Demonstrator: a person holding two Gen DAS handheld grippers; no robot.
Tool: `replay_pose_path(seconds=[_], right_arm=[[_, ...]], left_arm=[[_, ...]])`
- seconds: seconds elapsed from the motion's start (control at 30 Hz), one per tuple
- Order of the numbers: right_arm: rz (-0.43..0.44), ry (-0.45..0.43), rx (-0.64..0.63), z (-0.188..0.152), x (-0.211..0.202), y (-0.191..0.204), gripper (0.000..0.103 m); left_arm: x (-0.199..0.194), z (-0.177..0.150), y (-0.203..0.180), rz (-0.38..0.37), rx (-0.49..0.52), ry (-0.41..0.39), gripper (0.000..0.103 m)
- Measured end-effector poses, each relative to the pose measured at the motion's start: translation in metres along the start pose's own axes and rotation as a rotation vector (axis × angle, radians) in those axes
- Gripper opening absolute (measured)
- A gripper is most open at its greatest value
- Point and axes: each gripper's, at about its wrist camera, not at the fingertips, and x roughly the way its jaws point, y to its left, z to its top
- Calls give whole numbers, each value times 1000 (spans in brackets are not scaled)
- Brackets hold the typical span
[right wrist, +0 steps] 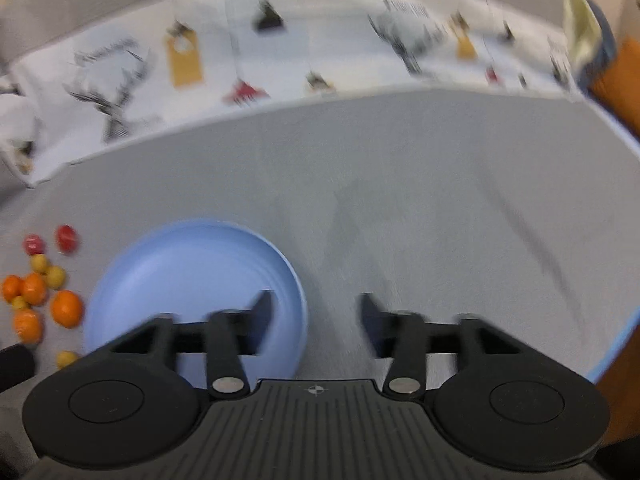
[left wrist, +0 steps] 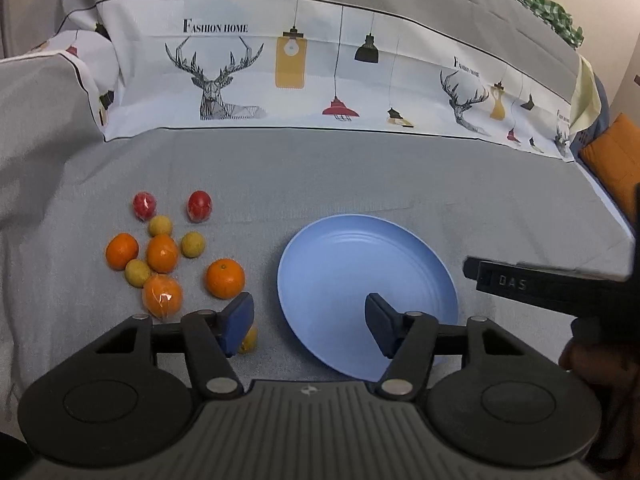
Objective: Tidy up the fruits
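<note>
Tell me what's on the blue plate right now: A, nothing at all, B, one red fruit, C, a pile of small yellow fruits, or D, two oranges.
A: the blue plate shows only its bare surface, while the oranges, red fruits and small yellow fruits all lie on the grey cloth to its left.

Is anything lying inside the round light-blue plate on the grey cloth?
No fruit shows on the round light-blue plate; its bare ridged surface is visible. The open left gripper covers part of its near side, so that patch cannot be checked.
</note>
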Motion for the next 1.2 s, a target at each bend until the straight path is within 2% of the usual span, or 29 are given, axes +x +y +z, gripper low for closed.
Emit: replay_pose_path(seconds=[0.07,0.17,0.3,0.43,0.53,0.6,0.67,0.7,0.77,0.8,0.9,1.2], right_arm=[[54,-30,-46,0,-10,6,75],[77,-29,-90,15,-18,15,87],[60,-25,-99,24,-26,19,88],[60,-28,-64,31,-28,24,92],[53,-97,-46,32,-34,21,102],[33,-107,-37,28,-31,19,102],[43,-76,-18,24,-25,16,102],[45,-59,-3,24,-21,14,102],[40,-36,25,20,-16,13,102],[59,-30,36,19,-15,12,102],[96,-16,60,20,-14,10,102],[90,32,32,17,-5,14,102]], left_arm=[[3,-2,-3,22,15,-6,66],[3,-4,-3,57,16,-38,66],[2,-3,-4,76,11,-72,66],[7,7,-7,88,8,-22,67],[14,5,-7,93,14,-9,72],[19,-1,-5,67,34,18,76],[21,0,-3,40,12,40,79],[19,2,-4,35,11,21,83],[17,5,-9,67,40,-17,101],[16,5,-12,77,54,-29,103],[16,6,-15,58,54,-21,103],[27,6,-10,21,18,52,103]])
